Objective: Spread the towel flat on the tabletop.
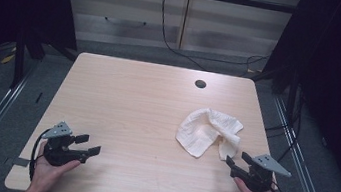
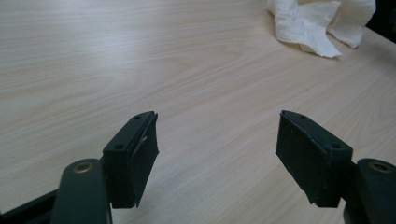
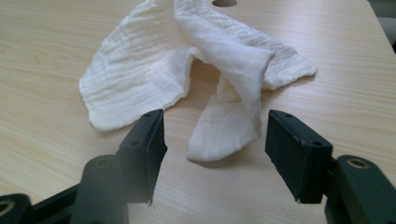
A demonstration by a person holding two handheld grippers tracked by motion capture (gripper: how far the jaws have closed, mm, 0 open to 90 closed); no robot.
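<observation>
Crumpled white cloth (image 1: pixel 210 132) on a wooden bench (image 1: pixel 135 116), a gripper at each near corner.

The cloth lies rumpled on the bench's right half, just ahead of the right gripper (image 1: pixel 239 160), whose fingers (image 3: pixel 296 149) stand apart and empty. The left gripper (image 1: pixel 88 144), well apart from the cloth, also holds its fingers (image 2: pixel 133 154) spread over bare wood.

one crumpled white cloth (image 1: pixel 209 132) lies near the table's (image 1: pixel 137 101) right edge; two grippers, one left (image 1: pixel 88 145), one right (image 1: pixel 237 162).
</observation>
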